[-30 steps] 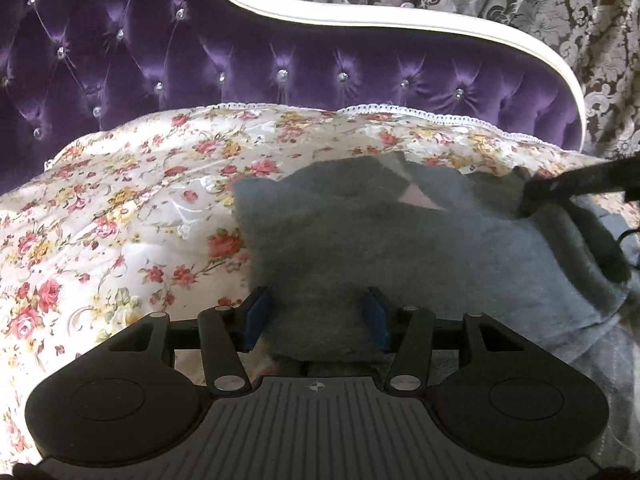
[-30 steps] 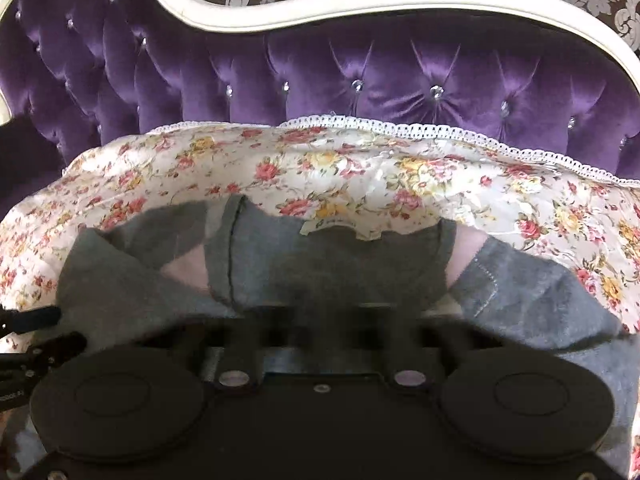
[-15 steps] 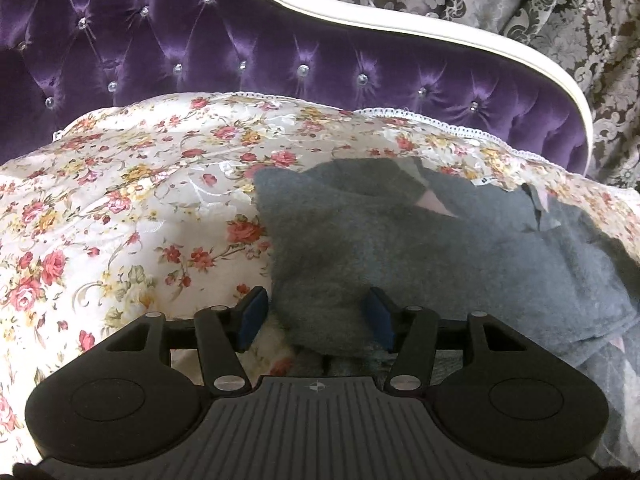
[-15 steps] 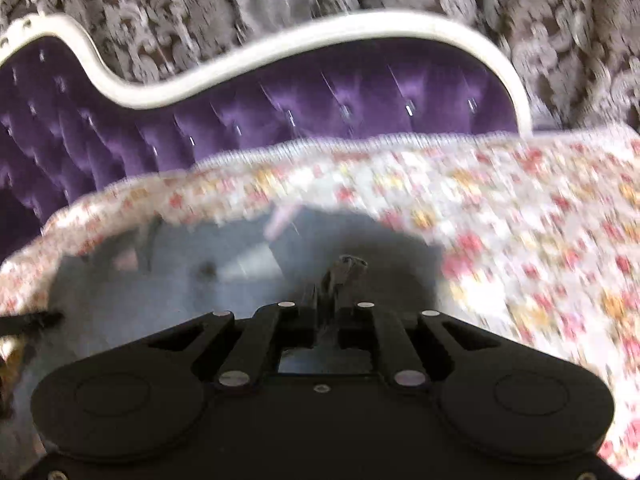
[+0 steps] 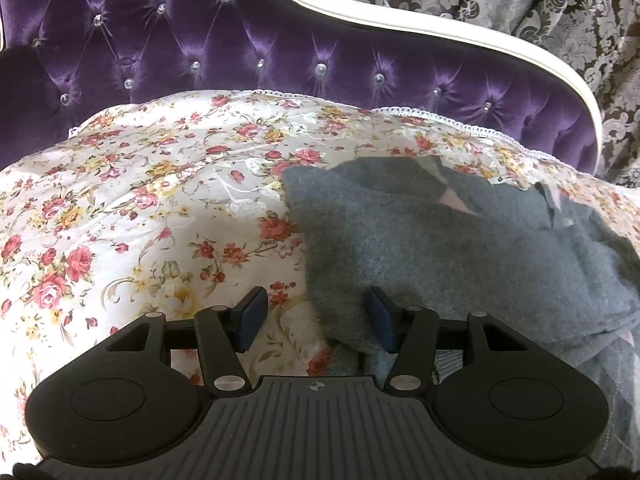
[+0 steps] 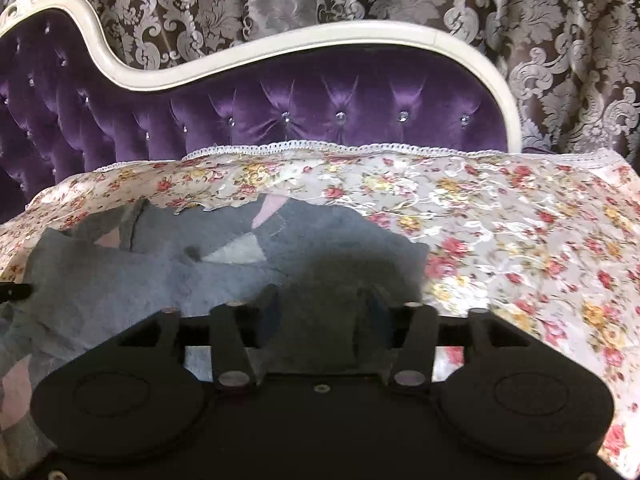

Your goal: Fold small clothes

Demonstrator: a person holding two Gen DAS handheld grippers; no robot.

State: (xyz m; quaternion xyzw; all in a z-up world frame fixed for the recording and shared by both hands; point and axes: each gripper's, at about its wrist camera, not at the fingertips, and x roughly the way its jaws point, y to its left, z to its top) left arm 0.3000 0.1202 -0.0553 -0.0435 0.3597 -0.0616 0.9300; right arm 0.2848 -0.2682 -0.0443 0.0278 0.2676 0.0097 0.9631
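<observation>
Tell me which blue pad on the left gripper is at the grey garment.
The right pad, at the grey garment's corner; the left pad is over bare floral cover.

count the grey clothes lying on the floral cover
1 that I can make out: a grey garment partly folded on the floral cover, in front of the purple headboard. More could be hidden in its folds or behind the grippers.

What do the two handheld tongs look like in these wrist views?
Both are matte black. The left tongs have dark blue pads, silver pivot screws, two round discs and a ribbed grey centre plate with a small crosshair mark. The right tongs have the same build with a plain black plate. No cables, sleeves or hands show.
</observation>
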